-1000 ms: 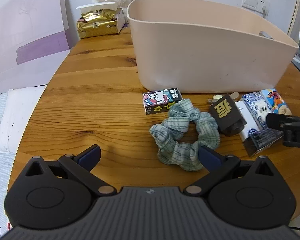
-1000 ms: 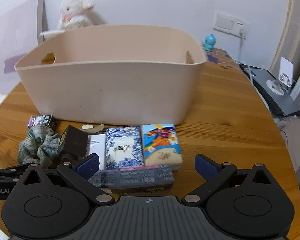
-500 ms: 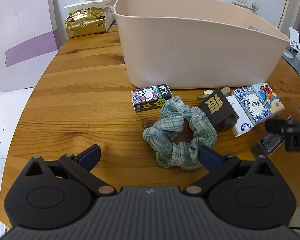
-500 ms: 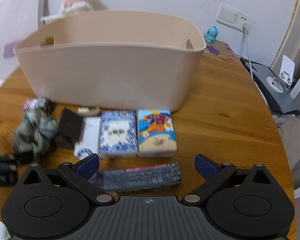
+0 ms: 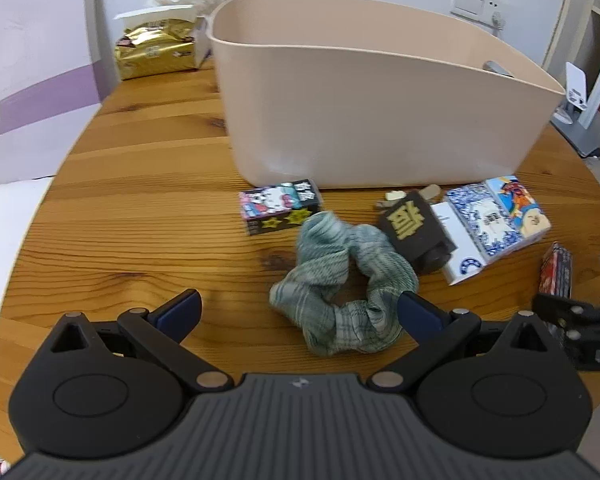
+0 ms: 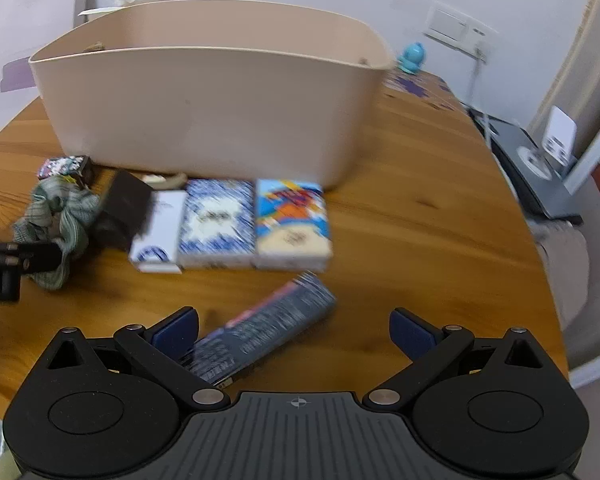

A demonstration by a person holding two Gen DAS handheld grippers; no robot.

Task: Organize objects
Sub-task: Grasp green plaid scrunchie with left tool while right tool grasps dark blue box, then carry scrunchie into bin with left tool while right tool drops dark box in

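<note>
Both grippers hang spread wide, holding nothing. The left gripper (image 5: pixel 298 308) has the green plaid fabric scrunchie (image 5: pixel 342 284) at one o'clock, against its right finger. The right gripper (image 6: pixel 294 328) has the dark flat printed box (image 6: pixel 256 330) at eleven o'clock on the wooden table (image 6: pixel 420 216).

Left tongs (image 5: pixel 298 312) and right tongs (image 6: pixel 294 328): matte black linkage arms, silver pivot screws, dark blue finger pads (image 5: pixel 180 310), ribbed grey housing with two round black covers.
</note>
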